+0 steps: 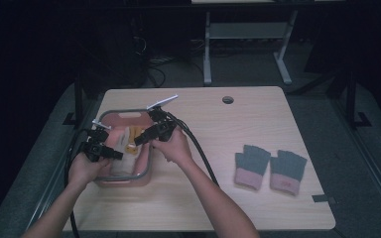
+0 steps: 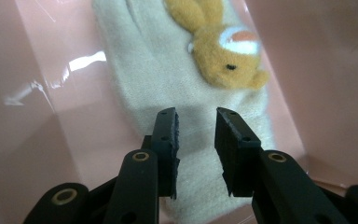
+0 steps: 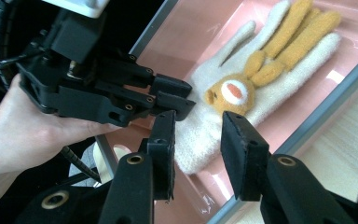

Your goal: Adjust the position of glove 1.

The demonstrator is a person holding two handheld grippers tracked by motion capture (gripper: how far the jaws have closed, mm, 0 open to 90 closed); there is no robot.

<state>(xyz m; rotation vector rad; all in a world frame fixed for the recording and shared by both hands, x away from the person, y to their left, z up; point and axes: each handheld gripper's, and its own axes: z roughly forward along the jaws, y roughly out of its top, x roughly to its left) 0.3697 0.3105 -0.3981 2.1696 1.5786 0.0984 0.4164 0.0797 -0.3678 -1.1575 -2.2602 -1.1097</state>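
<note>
The work in hand looks like lifting the cream glove [image 2: 144, 79] out of the pink basket [image 1: 129, 110], which sits toward 9 o'clock on the table [image 1: 258, 119]. The glove lies flat on the basket floor. Its fingers point to about 12 o'clock in the high view, and a small orange toy rabbit [image 2: 223, 51] is sewn to its back.

The left gripper [image 2: 196, 114] hangs over the cuff end, at 6 o'clock from the rabbit. Its jaws stand a narrow gap apart, and no fabric is bunched between the pads that I can see. The right gripper [image 3: 198, 116] hovers over the basket's rim with its jaws moderately apart and nothing between them. It is aimed at the middle of the glove.

To do this well, I would press the left tips down into the cuff so the pads gather a real fold of knit (a skim over the top will slip off). Close fully before lifting. Keep clear of the rabbit, since pulling on it would tilt the glove. Bring the right gripper in from 3 o'clock for a second pinch near the fingers, then raise both together above the rim. The grey and pink pair of gloves [image 1: 270, 168] at 4 o'clock suggests where it may go.
</note>
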